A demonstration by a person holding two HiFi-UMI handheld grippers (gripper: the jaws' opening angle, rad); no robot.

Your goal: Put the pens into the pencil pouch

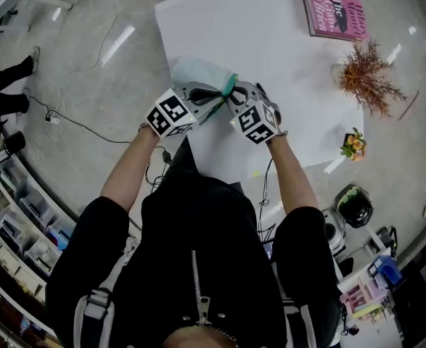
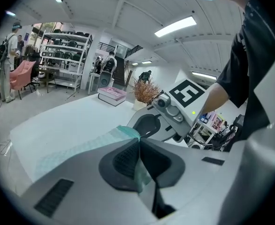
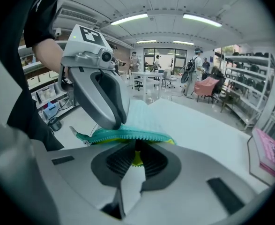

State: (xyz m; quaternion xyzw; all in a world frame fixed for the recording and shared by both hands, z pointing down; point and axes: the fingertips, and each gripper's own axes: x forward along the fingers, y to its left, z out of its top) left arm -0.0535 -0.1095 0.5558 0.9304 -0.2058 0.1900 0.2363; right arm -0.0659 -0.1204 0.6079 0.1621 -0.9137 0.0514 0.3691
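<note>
Left gripper (image 2: 138,159): pressed together on a fold of the pencil pouch (image 1: 202,75). The pale green mesh wall runs out from between your pads, ahead and off to this gripper's left.
Right gripper (image 3: 136,157): nearly closed, pinching the pouch's yellow-green inner edge. The teal zipper band (image 3: 128,136) crosses just in front of its tips.
Pouch position: caught between your two grippers, whose tips almost meet. Its body stretches away beyond both sets of tips, above the near edge of the white table (image 1: 271,56).
Handling: it looks light, soft and limp. Expect it to sag and fold wherever you are not holding it, and thin cloth may creep out of smooth pads.
Where to grip: the zipper band is probably the stiffest part. Pinch close to it on either side of the mouth, so that pulling your grippers apart opens a gap.
Pens: none shows in any view.
</note>
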